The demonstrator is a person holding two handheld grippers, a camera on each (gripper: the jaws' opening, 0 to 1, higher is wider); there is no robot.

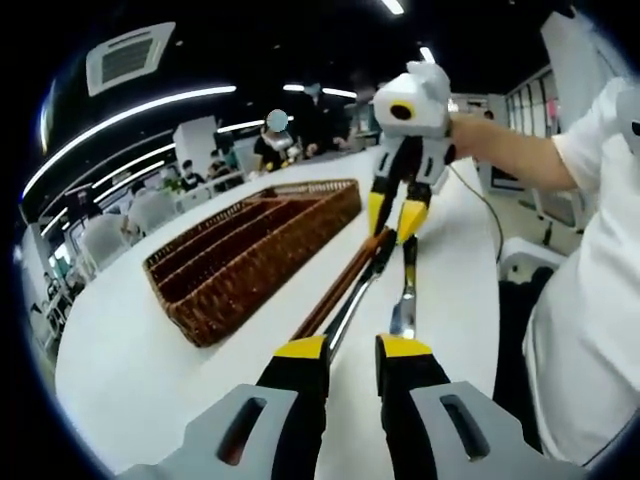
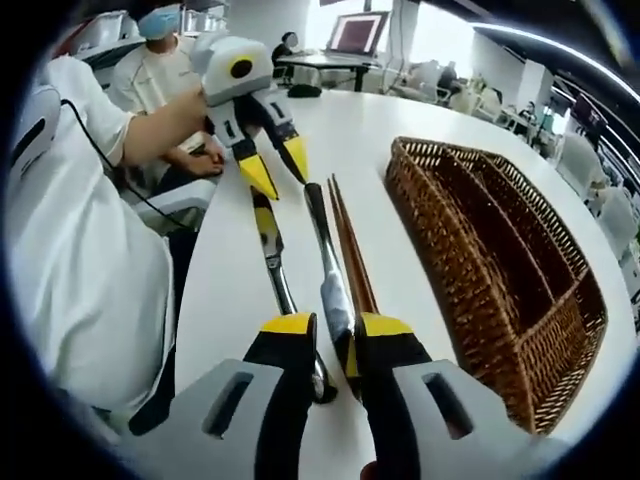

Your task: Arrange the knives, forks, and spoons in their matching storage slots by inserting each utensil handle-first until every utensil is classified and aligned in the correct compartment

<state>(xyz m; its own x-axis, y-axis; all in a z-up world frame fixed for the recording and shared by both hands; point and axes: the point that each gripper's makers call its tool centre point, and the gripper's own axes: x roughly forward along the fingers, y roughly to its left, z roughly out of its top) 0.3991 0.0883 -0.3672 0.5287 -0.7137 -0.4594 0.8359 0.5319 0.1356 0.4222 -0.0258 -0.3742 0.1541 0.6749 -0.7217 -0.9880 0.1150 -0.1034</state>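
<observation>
Left gripper view shows us our left gripper (image 1: 352, 347) spread beside the utensils (image 1: 360, 285) on the white table (image 1: 140, 360), near the wicker tray (image 1: 250, 250), while our right gripper (image 2: 335, 325) has its jaws apart around a knife (image 2: 325, 260)

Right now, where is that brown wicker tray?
The wicker tray sits on the white table, right of the utensils in the right gripper view, left of them in the left gripper view.

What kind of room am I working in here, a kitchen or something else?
Probably an open office or lab, not a kitchen: long white table, strip ceiling lights, a ceiling air vent, and people seated by a monitor.
</observation>
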